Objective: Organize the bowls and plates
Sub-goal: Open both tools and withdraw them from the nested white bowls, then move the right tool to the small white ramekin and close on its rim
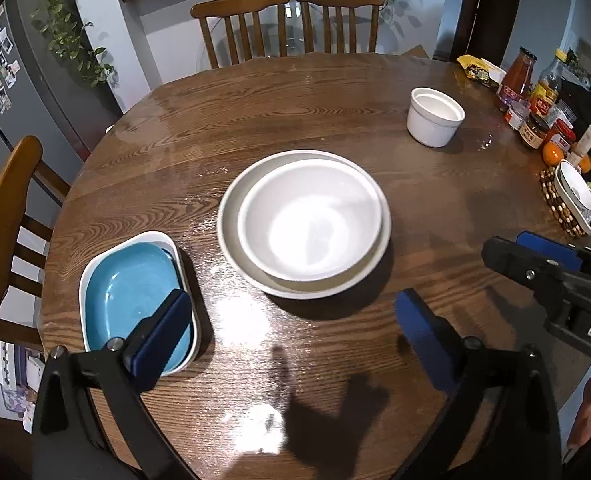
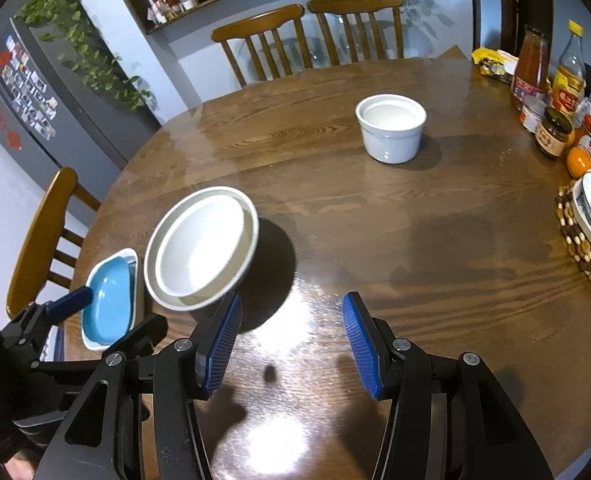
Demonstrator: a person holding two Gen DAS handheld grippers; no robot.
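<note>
Both tongs hang apart and empty: left gripper [image 1: 291, 320] wide, right gripper [image 2: 291, 344] half-spread. White ramekin [image 2: 390, 127] stands alone at one o'clock of the nested white bowls [image 1: 305, 220]; blue dish [image 1: 135, 300] sits at eight. Best next: straddle the ramekin's rim squarely.

jar labels [image 1: 533, 130] too small to read, right tool [image 1: 535, 258] cut off

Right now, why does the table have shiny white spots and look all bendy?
Left wrist view: lamp glare makes white patches on the table, and the fisheye lens curves its edge. Right wrist view: glare again near the bottom, dark shadow beside the white bowl.
</note>
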